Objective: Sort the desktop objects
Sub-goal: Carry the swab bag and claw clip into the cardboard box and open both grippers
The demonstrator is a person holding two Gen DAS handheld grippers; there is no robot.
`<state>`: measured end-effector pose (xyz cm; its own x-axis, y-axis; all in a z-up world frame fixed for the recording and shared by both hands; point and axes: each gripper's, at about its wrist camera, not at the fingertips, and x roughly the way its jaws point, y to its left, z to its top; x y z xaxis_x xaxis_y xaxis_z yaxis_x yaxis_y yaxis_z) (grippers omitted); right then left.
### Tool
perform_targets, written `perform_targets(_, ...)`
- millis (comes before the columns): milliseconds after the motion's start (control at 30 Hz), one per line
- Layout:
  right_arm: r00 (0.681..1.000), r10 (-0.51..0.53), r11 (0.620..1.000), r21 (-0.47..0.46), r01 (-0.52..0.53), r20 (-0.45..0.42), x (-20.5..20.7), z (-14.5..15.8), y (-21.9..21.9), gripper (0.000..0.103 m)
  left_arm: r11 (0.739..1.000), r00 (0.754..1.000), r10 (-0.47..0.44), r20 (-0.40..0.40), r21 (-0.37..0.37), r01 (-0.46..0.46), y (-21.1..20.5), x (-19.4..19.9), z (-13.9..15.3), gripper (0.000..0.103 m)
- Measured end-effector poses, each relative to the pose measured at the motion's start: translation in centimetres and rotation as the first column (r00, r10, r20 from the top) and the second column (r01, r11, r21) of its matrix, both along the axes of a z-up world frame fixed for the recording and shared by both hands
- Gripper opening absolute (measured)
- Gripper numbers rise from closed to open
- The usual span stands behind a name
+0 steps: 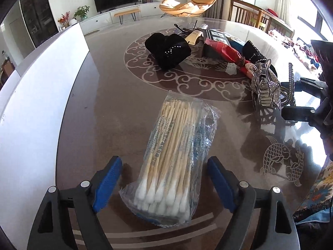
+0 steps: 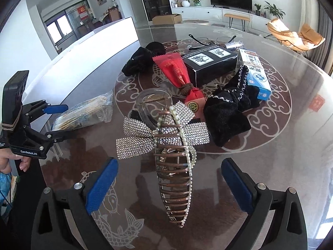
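We hold our left gripper (image 1: 164, 184) low over the near-left part of the round glass-topped table (image 1: 104, 108), its blue pads (image 1: 107, 184) spread wide on either side of the pack of cotton swabs (image 1: 172, 158) and touching neither side of it. The pack lies flat on the glass, white tips toward us, wooden sticks pointing toward the middle of the table. Past it on the left, a white box (image 1: 41, 87) runs along the table's left edge. Moving right to the centre medallion, a black velvet scrunchie (image 1: 166, 50) sits well apart from the swabs, and beside it a black carton (image 2: 210, 62) with a red wrapped packet (image 2: 177, 73) leaning across its front. A blue-and-white medicine box (image 2: 258, 77) lies toward the right edge, with a black bow hair clip (image 2: 224, 112) resting against it. In front of those, toward the near edge, a clear claw clip (image 2: 149, 106), a rhinestone bow clip (image 2: 145, 135) and a copper wire hair clip (image 2: 174, 179) edged with pearls are piled touching one another. Our right gripper (image 2: 169, 185) hangs over that pile, fingers (image 2: 102, 185) parted wide with the copper clip lying between them, no contact on either side. From this side we see the left gripper at the far left, spread around the swab pack.
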<state>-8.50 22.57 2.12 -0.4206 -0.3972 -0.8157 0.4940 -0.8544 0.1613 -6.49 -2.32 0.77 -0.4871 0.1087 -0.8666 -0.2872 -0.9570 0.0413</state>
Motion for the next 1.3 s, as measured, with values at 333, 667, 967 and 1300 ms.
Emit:
perform_targets(333, 0.996, 0.006, 0.999, 0.04, -0.009, 0.084, 0.3, -0.2, 1.0, 0.04, 0.998, 0.999, 0.035, -0.039, 0.056, -0.033, -0.4, 1.5, 0.8, 0.03)
perform_targets(667, 0.997, -0.03, 1.0, 0.01, 0.029, 0.075, 1.1, 0.6, 4.2, 0.028, 0.987, 0.993, 0.087, -0.074, 0.142, -0.076, -1.2, 6.0, 1.5, 0.03)
perform_targets(967, 0.998, 0.057, 0.998, -0.002, -0.057, -0.038, 3.7, 6.1, 1.5, 0.027, 0.952, 0.969, 0.183, -0.164, 0.274, -0.134, -4.3, 8.6, 7.1, 0.03)
perform_targets(1300, 0.947, 0.292, 0.934, -0.174, -0.313, -0.134, 3.4, 14.0, -15.1, 0.027, 0.894, 0.883, 0.412, -0.225, 0.285, -0.345, -17.4, 9.7, 14.1, 0.03)
